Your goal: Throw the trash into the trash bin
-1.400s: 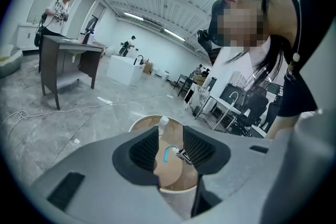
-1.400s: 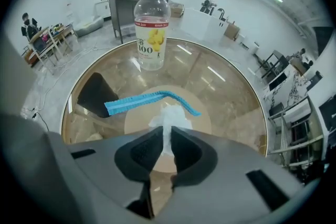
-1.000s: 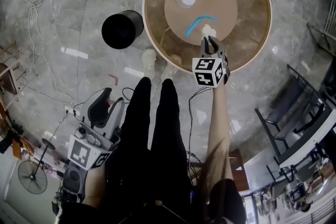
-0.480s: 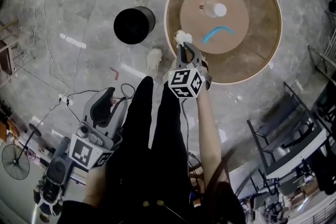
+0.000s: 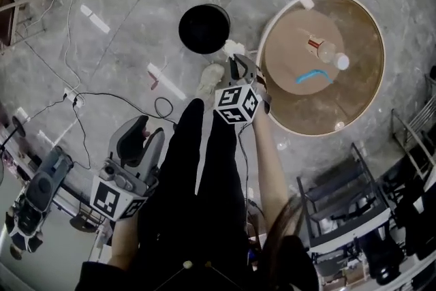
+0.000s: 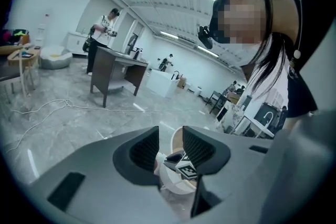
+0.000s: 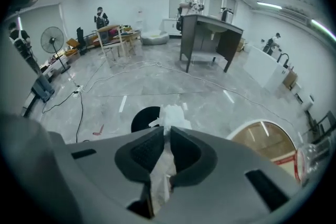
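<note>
In the head view the black trash bin (image 5: 204, 28) stands on the grey floor, left of the round wooden table (image 5: 354, 112). My right gripper (image 5: 236, 63) is off the table's left edge, just below and right of the bin, shut on a crumpled white tissue (image 5: 234, 48). The right gripper view shows the tissue (image 7: 171, 117) pinched between the pads, with the bin (image 7: 143, 119) on the floor just beyond. A clear plastic bottle (image 5: 327, 51) and a blue strip (image 5: 312, 75) lie on the table. My left gripper (image 5: 138, 131) hangs low beside the person's legs, open and holding nothing (image 6: 170, 147).
Cables (image 5: 102, 102) trail over the floor at the left, near a small red scrap (image 5: 155, 82). Dark chairs and racks (image 5: 354, 215) crowd the lower right, and a stand (image 5: 37, 194) sits at the lower left. A desk (image 7: 210, 39) and people are far off.
My right gripper has carried the tissue left, off the table, to just beside the bin. The view has swung, so the table now sits further right. The left gripper stays low.
</note>
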The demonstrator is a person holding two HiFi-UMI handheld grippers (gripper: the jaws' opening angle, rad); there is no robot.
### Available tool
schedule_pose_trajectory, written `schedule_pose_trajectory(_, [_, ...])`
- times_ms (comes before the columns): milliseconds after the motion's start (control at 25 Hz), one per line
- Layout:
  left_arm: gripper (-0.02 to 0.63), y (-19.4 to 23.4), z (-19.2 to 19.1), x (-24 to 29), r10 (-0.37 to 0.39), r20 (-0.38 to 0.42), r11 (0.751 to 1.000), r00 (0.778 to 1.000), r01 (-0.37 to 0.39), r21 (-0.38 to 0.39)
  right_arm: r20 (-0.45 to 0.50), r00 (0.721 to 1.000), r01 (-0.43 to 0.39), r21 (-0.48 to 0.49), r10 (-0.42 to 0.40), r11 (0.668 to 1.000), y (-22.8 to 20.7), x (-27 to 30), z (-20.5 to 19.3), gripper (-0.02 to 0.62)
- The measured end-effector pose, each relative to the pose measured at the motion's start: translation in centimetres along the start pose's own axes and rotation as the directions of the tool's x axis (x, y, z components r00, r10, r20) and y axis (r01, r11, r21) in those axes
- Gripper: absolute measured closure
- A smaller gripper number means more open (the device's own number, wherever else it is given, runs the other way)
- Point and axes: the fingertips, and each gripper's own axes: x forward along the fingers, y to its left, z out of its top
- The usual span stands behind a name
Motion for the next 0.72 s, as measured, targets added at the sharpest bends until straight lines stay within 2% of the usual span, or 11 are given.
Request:
schedule_pose_trajectory(280, [0.463,6.0,-0.3,-3.9,0.121,0.022,0.992,0.992,-0.12,-0.048,-0.025,0.995,-0.094,-0.111,0.092,0.989,4.6,5.2,4.0,0.551])
schedule_pose_trajectory(400, [0.463,7.6,-0.5,-4.6,0.152,0.032,0.986,0.988,-0.149,-0.075,-0.037,0.993,-0.118,-0.119,0.115,0.986,5.9,6.7,5.0,0.54])
schedule_pose_trajectory(520, [0.463,8.2,-0.6,-5.4,0.172,0.035,0.982,0.985,-0.168,-0.088,-0.042,0.99,-0.136,-0.123,0.132,0.983,6.7,7.0,5.8,0.519])
schedule_pose_trajectory(640, [0.463,8.1,-0.8,-5.4,0.18,0.041,0.98,0.983,-0.176,-0.089,-0.044,0.987,-0.161,-0.118,0.156,0.98,7.1,7.0,5.7,0.469])
schedule_pose_trajectory(720, [0.463,8.2,-1.1,-5.1,0.18,0.041,0.98,0.983,-0.176,-0.088,-0.043,0.986,-0.165,-0.116,0.161,0.979,7.2,7.3,5.7,0.476])
